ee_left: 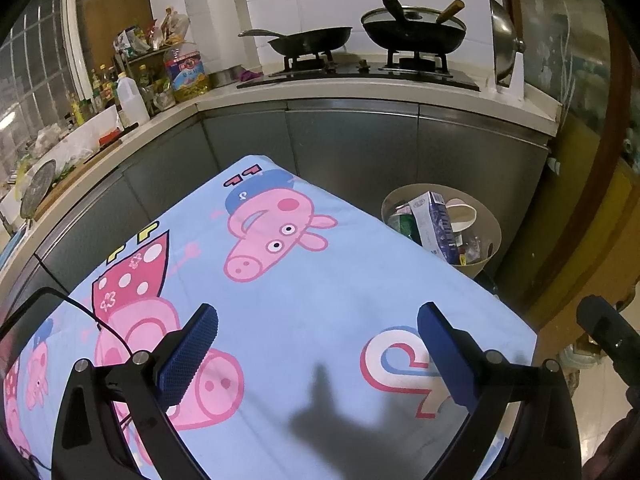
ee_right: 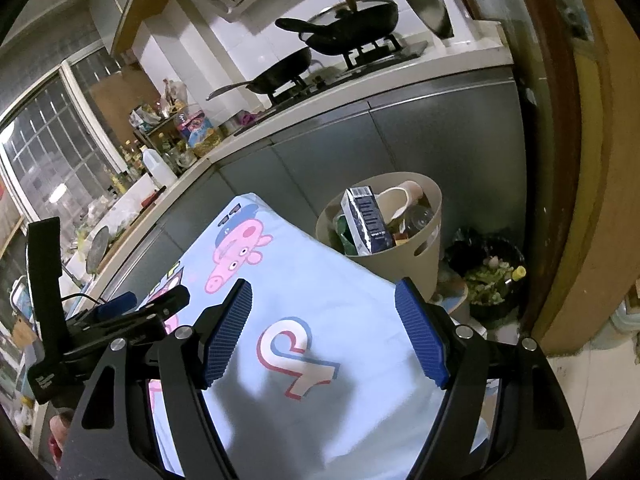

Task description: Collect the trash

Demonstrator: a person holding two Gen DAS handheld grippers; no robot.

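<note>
the left gripper point(ee_left: 318, 354) has its jaws spread wide with nothing between them, only bare cloth showing in the gap. the right gripper point(ee_right: 323, 330) is the same: jaws spread apart and holding nothing, hanging over the near corner of the desk point(ee_right: 344, 280). both point slightly downward over the cloth, side by side, which looks like a resting pose rather than a reach for anything.

the desk is covered by a pale blue cartoon pig sheet point(ee_left: 320, 280), and no loose trash shows on the part of it in view. the trash sits in the beige bin point(ee_right: 434, 216) on the floor just past the desk's far right corner, against the grey cabinets. a blue and white carton point(ee_right: 366, 216) stands tilted in it beside a white cup point(ee_right: 396, 202) and what looks like a clear bottle, with the pile reaching the rim. the bin's place close to the desk edge likely keeps each drop short. a black bag of food scraps point(ee_right: 492, 276) lies on the floor to the right of the bin.

judging from the bare cloth and full bin, the collecting seems nearly or wholly done.
</note>
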